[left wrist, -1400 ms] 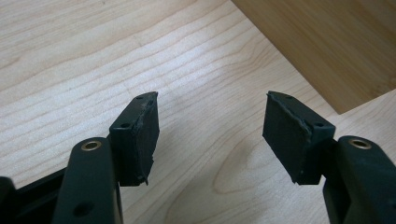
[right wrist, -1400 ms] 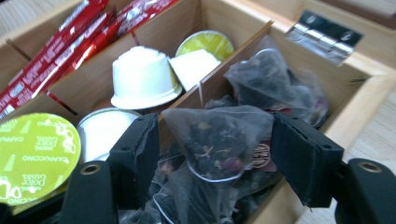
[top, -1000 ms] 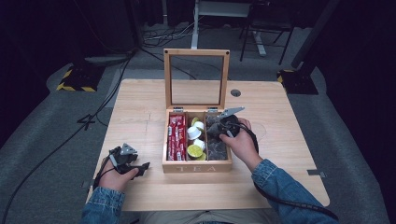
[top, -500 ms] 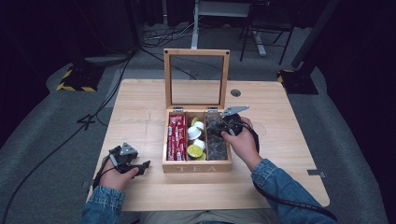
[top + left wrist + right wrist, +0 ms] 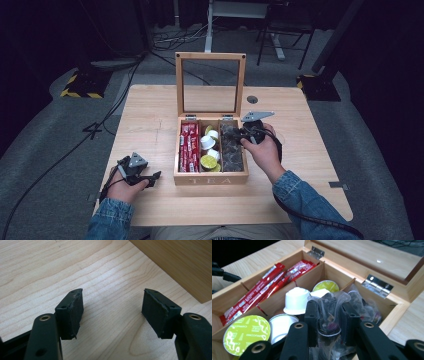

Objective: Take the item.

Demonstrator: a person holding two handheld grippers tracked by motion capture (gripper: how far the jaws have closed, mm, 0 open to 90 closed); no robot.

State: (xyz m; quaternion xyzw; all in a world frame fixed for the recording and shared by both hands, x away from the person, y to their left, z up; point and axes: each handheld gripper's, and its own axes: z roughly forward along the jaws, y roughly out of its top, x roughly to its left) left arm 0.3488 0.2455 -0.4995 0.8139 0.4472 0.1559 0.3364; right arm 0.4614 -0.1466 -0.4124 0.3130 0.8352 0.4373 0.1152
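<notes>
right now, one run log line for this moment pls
right gripper: just closed, shut on clear packet in right bay | left gripper: open, nothing held, on table | tea box: lid up

Right gripper (image 5: pixel 328 322) sits deep in the box's right compartment, hemmed by the divider (image 5: pixel 348 283) on its left and the box wall (image 5: pixel 392 312) on its right, upright lid (image 5: pixel 210 82) just ahead. Left gripper (image 5: pixel 112 310) has bare table (image 5: pixel 50 272) ahead, the box side (image 5: pixel 180 262) beyond its right jaw.

My right tongs (image 5: pixel 328 322) have just clamped shut, wrist angled down; my left tongs (image 5: pixel 112 312) rest low, jaws apart.
</notes>
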